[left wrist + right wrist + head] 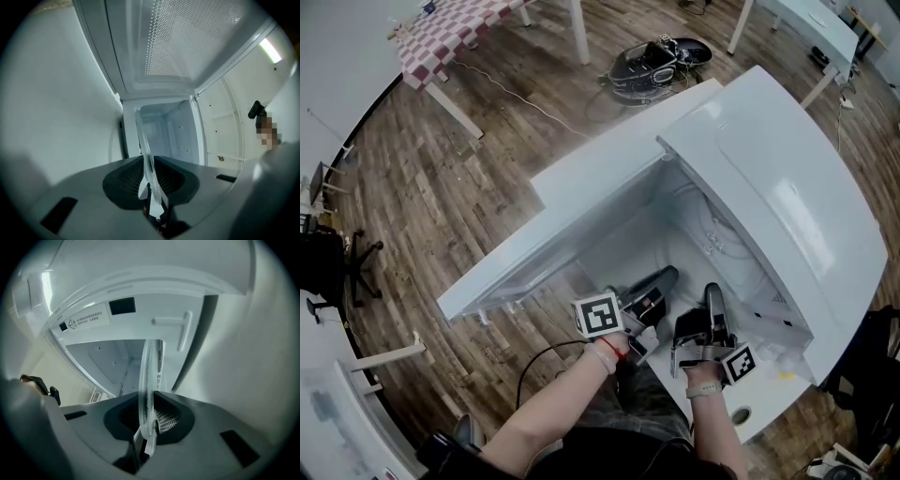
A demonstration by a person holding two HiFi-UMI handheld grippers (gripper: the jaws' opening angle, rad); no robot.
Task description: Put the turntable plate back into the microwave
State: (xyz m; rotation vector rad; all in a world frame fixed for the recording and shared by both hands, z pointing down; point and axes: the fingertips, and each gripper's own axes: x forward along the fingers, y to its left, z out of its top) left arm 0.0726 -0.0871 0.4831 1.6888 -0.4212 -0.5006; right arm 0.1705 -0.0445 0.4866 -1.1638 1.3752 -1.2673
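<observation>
The clear glass turntable plate (146,152) is off the desk, carried edge-on between both tongs at the mouth of the microwave's open cavity (169,133). The left tongs (151,186) are clamped on the plate's rim, the glass running straight up between their dark ribbed pads toward the opening. The right tongs (146,426) pinch the rim at another spot in the same way, the plate standing as a thin pale arc in front of the cavity's perforated wall. In the head view both tongs point forward side by side, near each other, their tips inside the gap between the white microwave (778,187) and its door (572,234), which is swung wide open to the left. The microwave stands on a white desk (766,419), whose near edge lies just in front of the person's forearms. Beyond it is a wooden floor (422,206).
</observation>
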